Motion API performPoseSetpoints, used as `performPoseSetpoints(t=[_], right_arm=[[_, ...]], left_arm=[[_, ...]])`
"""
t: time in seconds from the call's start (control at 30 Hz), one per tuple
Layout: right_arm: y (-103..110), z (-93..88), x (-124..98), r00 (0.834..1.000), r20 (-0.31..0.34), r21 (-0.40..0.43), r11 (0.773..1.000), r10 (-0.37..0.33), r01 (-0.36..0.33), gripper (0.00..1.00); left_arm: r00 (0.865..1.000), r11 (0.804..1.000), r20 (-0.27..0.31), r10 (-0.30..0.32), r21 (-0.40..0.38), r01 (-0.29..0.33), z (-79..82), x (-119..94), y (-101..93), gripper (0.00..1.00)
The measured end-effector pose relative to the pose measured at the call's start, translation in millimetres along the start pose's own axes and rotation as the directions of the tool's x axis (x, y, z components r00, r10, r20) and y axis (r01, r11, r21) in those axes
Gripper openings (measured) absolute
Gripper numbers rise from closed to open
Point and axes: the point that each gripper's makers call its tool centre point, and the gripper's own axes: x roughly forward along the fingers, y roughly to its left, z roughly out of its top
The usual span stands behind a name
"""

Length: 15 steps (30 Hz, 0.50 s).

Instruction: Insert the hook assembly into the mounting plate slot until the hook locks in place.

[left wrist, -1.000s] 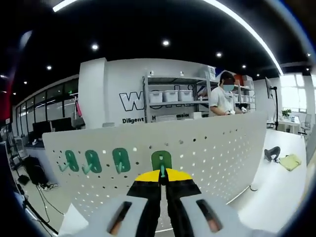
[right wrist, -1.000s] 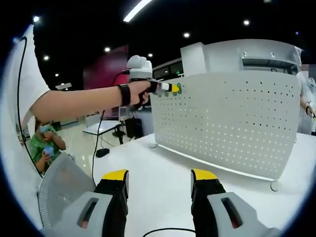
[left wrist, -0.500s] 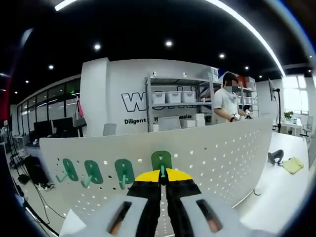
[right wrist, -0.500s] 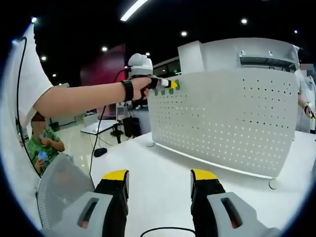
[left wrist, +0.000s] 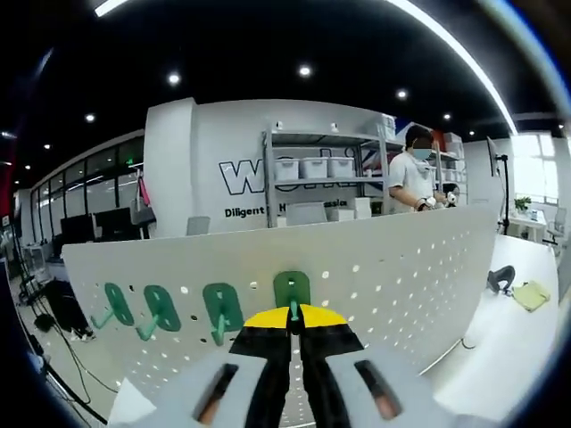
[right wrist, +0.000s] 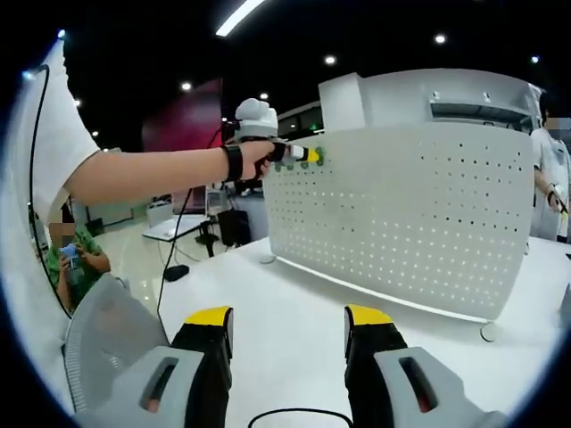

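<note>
**Hook at the pegboard, insertion step in hand**

Left gripper view, bottom centre: left tool [left wrist: 293, 323], jaws together and clamped on the stem of a green hook assembly [left wrist: 292, 292]. Hook's green back sits flat against the white perforated mounting plate [left wrist: 401, 267], mid-frame, near the plate's top edge. Can't tell if its tabs are already in the holes or only touching. Left of it, three more green hooks [left wrist: 162, 308] already hang in a row on the same plate. Beyond the plate: shelving with white bins [left wrist: 310, 168], a person standing at upper right, wall lettering behind.

Right gripper view, bottom: right tool [right wrist: 286, 332], jaws apart, holding nothing, hovering over the white bench [right wrist: 294, 290]. A black cable lies at the bottom edge. Mid-frame, the plate stands upright on the bench; upper left, the person's arm with a black wristband reaches to its top left corner with the left tool.

Step judged: seating the fourth hook, late in the task. Next move likely calls for a push in and down until it locks, then letting go without tugging it loose. Right tool could steady the plate if it tips.
</note>
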Motion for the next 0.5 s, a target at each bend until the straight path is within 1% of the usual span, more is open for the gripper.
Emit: performPoseSetpoints(t=[0.03,0.13,0.17,0.2,0.27,0.3,0.37,0.43,0.47,0.5], right_arm=[[0.5,-0.1,0.1,1.0,0.0,0.0,1.0,0.002,-0.002,0.51],[1.9,-1.4,1.3,1.0,-0.008,-0.004,1.0,0.007,-0.007,0.51],[3.0,-1.5,1.9,1.0,-0.008,-0.008,1.0,0.011,-0.011,0.51],[3.6,-1.6,2.3,1.0,-0.009,-0.009,1.0,0.013,-0.013,0.51],[4.2,-0.9,2.7,1.0,-0.009,-0.009,1.0,0.015,-0.015,0.51],[4.7,-0.3,2.8,1.0,-0.007,-0.009,1.0,0.017,-0.017,0.51],[4.2,-0.5,2.9,1.0,-0.009,-0.014,1.0,0.016,-0.016,0.5],[3.2,-4.1,3.4,1.0,-0.029,-0.027,1.0,0.01,-0.011,0.5],[3.3,-4.3,3.5,0.999,-0.03,-0.029,1.0,0.01,-0.011,0.5],[4.4,-2.3,3.7,1.0,-0.017,-0.015,1.0,0.016,-0.016,0.5]], left_arm=[[1.0,1.0,-0.002,-0.002,-0.01,0.002,0.2,-1.1,-0.8,0.02],[1.0,1.0,-0.006,0.006,0.002,-0.006,0.5,-1.7,-1.8,0.02],[1.0,1.0,-0.009,0.009,-0.006,-0.009,0.4,-2.1,-1.7,0.02],[1.0,1.0,-0.014,0.011,-0.019,-0.012,0.0,-2.5,-1.9,0.02],[0.999,1.0,-0.03,0.014,-0.015,-0.015,-1.3,-2.3,-0.6,0.02],[0.999,0.999,-0.04,0.016,-0.044,-0.018,-1.9,-2.4,-1.0,0.02],[0.999,0.999,-0.041,0.015,-0.05,-0.017,-0.9,-1.3,-1.2,0.02],[0.999,0.998,-0.046,0.019,-0.064,-0.022,-0.7,0.4,-1.1,0.02],[0.999,0.997,-0.048,0.021,-0.071,-0.025,-0.3,0.8,-1.0,0.02],[0.998,0.995,-0.05,0.03,-0.096,-0.035,-0.8,0.3,-1.7,0.02]])
